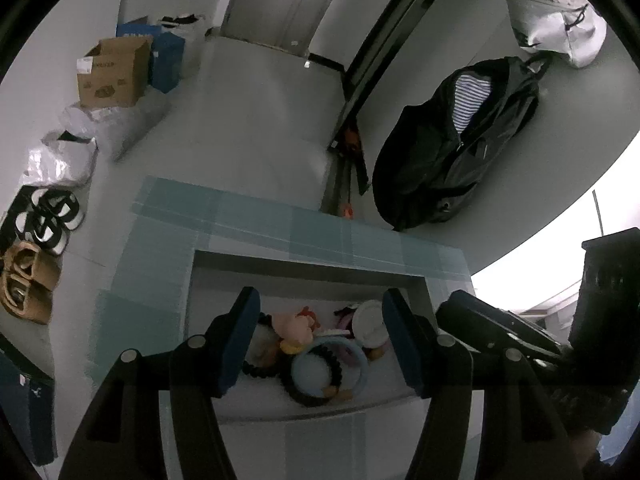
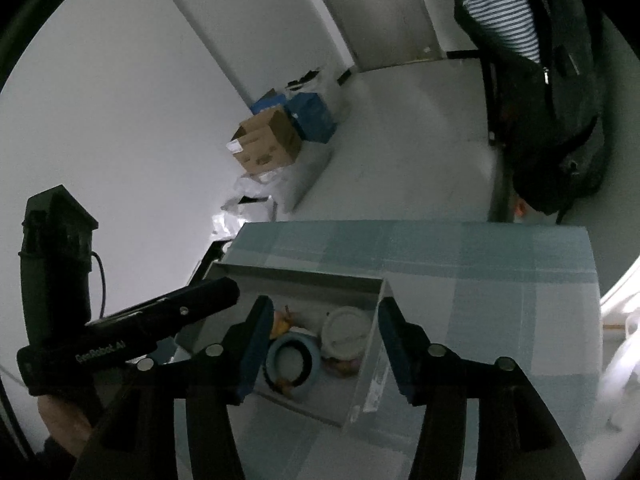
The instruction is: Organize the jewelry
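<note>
Your left gripper (image 1: 320,340) hangs over the grey tray (image 1: 308,268) with its jaws spread wide and nothing between them. Your right gripper (image 2: 322,344) is likewise wide apart and empty, above the same tray (image 2: 376,368), whose long axis runs along the near edge of the teal checked cloth (image 1: 256,216). Inside the tray lies the jewelry: a pale blue ring (image 1: 362,364) overlapping a black beaded bracelet (image 1: 308,396) at the near side, a pink plush charm (image 1: 298,326) behind them, and a round white lidded case (image 1: 370,320) toward the tray's right wall.
</note>
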{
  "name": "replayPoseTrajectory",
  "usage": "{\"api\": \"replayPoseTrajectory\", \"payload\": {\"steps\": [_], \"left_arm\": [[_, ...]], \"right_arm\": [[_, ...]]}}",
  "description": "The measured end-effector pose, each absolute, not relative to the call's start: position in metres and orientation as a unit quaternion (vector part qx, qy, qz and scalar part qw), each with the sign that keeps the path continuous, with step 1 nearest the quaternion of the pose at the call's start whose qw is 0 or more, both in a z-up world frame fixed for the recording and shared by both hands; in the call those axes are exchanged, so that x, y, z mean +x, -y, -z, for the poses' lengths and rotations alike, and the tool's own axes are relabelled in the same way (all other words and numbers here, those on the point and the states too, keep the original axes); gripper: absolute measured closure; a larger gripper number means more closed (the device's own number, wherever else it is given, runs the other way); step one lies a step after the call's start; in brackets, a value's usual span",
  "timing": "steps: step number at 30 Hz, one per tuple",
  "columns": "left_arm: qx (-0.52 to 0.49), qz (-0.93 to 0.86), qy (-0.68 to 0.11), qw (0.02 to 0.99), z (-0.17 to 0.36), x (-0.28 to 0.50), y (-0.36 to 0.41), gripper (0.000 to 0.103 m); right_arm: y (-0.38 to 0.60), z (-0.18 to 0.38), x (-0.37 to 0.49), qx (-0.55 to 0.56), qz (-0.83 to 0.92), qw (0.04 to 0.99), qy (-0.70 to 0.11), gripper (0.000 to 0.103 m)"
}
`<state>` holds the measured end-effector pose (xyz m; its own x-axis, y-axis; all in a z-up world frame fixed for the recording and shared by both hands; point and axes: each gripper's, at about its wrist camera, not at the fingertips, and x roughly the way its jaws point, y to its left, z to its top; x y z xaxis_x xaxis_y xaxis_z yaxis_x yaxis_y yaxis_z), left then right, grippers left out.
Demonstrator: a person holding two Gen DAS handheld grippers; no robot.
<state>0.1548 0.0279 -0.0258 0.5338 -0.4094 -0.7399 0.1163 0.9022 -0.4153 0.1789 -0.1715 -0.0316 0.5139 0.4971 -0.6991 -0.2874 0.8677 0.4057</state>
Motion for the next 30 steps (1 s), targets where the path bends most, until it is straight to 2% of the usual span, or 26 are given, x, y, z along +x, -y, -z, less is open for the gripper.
{"api": "replayPoseTrajectory", "payload": {"steps": [5,8,9,10,21,25,30], "left_arm": [[-0.138,0.136,-0.441,0.876,0.014,0.144,-0.028,0.044],[-0.128,0.13,-0.427,0.886,0.006,0.136,-0.029,0.04],[-0.123,0.126,-0.421,0.89,0.003,0.133,-0.028,0.034],[-0.117,0.12,-0.414,0.895,0.0,0.129,-0.028,0.033],[-0.086,0.062,-0.37,0.923,-0.015,0.103,-0.029,0.03],[-0.08,0.046,-0.358,0.929,-0.015,0.091,-0.033,0.025],[-0.071,0.037,-0.351,0.933,-0.015,0.076,-0.032,0.024]], "right_arm": [[0.17,0.025,0.165,0.109,-0.227,0.87,-0.423,0.044],[0.171,0.018,0.155,0.102,-0.226,0.879,-0.408,0.035],[0.171,0.015,0.151,0.1,-0.226,0.882,-0.402,0.032],[0.17,0.013,0.148,0.099,-0.225,0.884,-0.398,0.029],[0.174,0.008,0.119,0.102,-0.206,0.902,-0.366,0.008],[0.181,0.006,0.11,0.119,-0.205,0.904,-0.355,0.005],[0.179,0.001,0.102,0.116,-0.209,0.909,-0.341,0.0]]}}
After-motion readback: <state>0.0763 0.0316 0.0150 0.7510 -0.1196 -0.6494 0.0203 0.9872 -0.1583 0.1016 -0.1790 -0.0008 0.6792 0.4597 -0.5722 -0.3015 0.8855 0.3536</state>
